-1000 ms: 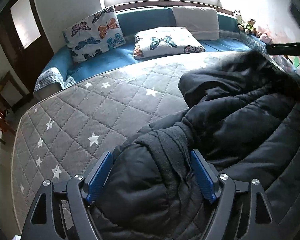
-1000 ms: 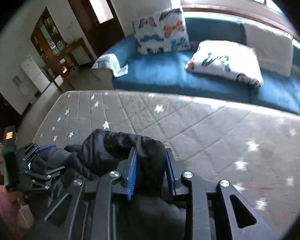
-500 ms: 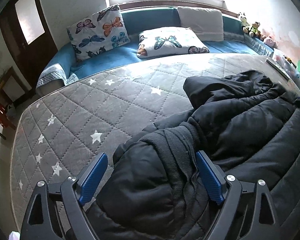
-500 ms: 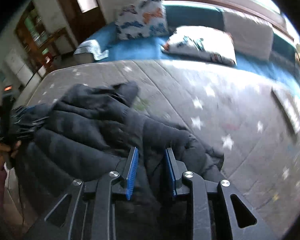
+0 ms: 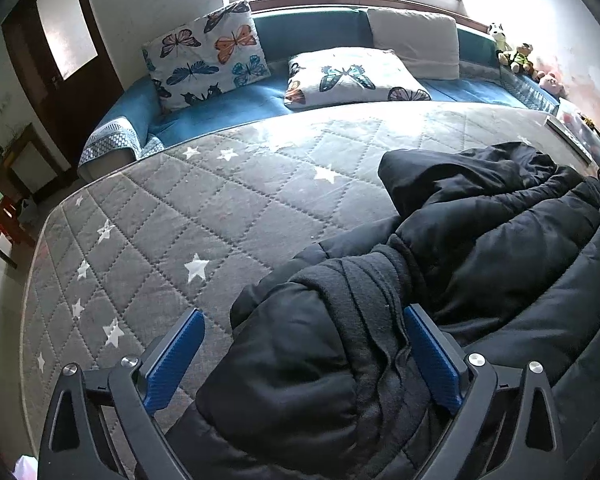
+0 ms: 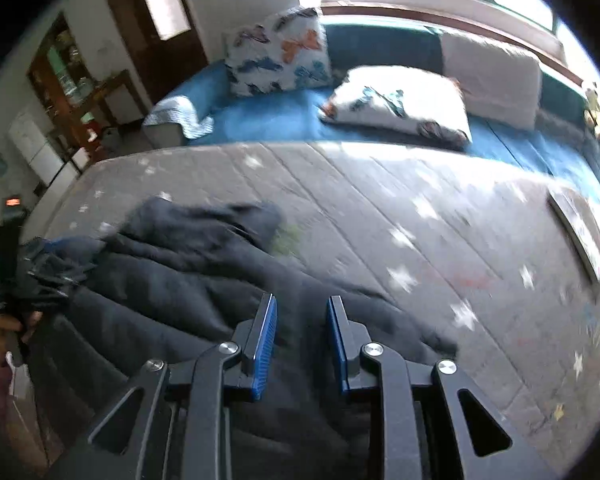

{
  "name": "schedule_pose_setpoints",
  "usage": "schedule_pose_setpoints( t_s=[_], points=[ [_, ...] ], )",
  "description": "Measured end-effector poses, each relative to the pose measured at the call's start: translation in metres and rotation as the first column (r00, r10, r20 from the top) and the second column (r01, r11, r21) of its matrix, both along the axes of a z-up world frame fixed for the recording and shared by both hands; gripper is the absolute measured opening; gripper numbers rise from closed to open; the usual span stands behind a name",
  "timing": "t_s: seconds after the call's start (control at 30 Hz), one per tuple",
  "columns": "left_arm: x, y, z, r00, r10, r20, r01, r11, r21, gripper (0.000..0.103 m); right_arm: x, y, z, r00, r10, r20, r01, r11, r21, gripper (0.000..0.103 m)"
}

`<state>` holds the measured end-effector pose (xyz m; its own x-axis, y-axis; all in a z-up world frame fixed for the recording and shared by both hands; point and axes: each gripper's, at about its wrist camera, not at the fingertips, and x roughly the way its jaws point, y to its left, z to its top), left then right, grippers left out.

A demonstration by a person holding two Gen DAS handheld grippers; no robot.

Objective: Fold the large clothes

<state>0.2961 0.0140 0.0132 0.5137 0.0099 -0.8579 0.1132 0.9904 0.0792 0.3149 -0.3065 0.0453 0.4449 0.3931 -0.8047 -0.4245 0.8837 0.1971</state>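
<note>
While a bunched cuff of the black jacket (image 5: pixel 440 280) lies between them, the left gripper (image 5: pixel 300 360) fingers are spread wide, having just been opening, with the left pad clear of the cloth. A fold of the jacket is pinched narrowly by the right gripper (image 6: pixel 302 344). Beyond the jacket, the starred mattress (image 5: pixel 220 200) is seen, then butterfly pillows (image 5: pixel 208 56).

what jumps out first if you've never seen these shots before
A bulky black puffer jacket lies crumpled on the near right part of a grey star-quilted mattress. The left tongs, which have just been opening, straddle its cuff with pads apart, while the right tongs pinch a fold of it. Behind, butterfly pillows rest on a blue daybed under the window.
</note>
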Motion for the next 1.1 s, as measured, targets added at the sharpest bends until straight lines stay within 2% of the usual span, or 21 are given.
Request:
schedule_pose_setpoints(
  t_s=[0.07,0.13,0.27,0.33,0.47,0.6,0.73,0.83,0.93,1.0,1.1],
  points=[
    [0.001,0.002,0.0,1.0,0.003,-0.005,-0.003,1.0,-0.012,0.103,0.001,0.022,0.004,0.999,0.054,-0.005,-0.054,0.998,0.027,0.027],
    [0.001,0.004,-0.001,1.0,0.005,-0.006,-0.005,1.0,-0.018,0.103,0.007,0.045,-0.003,0.996,0.086,-0.008,-0.086,0.996,-0.003,0.027],
    [0.003,0.006,-0.002,1.0,0.011,-0.013,-0.011,1.0,-0.029,0.103,0.028,0.067,-0.046,0.994,0.089,-0.067,-0.095,0.99,-0.1,0.027],
    [0.006,0.009,-0.004,0.999,0.022,-0.029,-0.023,0.999,-0.046,0.103,0.038,0.063,-0.063,0.991,0.074,-0.114,-0.083,0.994,-0.071,0.026],
    [0.01,0.018,-0.008,0.997,0.046,-0.056,-0.051,0.994,-0.1,0.103,0.041,0.059,-0.062,0.993,0.059,-0.107,-0.065,0.996,-0.06,0.026],
    [0.009,0.023,-0.005,0.995,0.08,-0.055,-0.086,0.989,-0.116,0.103,0.038,0.064,-0.06,0.995,0.058,-0.084,-0.065,0.995,-0.08,0.026],
    [0.001,0.024,0.011,0.993,0.115,-0.001,-0.115,0.988,-0.105,0.103,0.031,0.058,-0.06,0.995,0.057,-0.076,-0.061,0.996,-0.06,0.026],
    [-0.005,0.029,0.023,0.989,0.144,0.036,-0.139,0.981,-0.132,0.103,0.03,0.057,-0.061,0.996,0.056,-0.071,-0.06,0.997,-0.052,0.026],
    [-0.004,0.044,0.029,0.98,0.198,0.034,-0.188,0.965,-0.18,0.103,0.031,0.057,-0.062,0.996,0.056,-0.067,-0.06,0.997,-0.053,0.026],
    [-0.003,0.059,0.031,0.972,0.235,0.002,-0.226,0.939,-0.259,0.103,0.031,0.057,-0.062,0.996,0.056,-0.07,-0.06,0.997,-0.049,0.026],
    [-0.005,0.076,0.034,0.956,0.292,-0.012,-0.282,0.91,-0.306,0.103,0.031,0.057,-0.063,0.996,0.057,-0.07,-0.06,0.997,-0.046,0.026]
  ],
)
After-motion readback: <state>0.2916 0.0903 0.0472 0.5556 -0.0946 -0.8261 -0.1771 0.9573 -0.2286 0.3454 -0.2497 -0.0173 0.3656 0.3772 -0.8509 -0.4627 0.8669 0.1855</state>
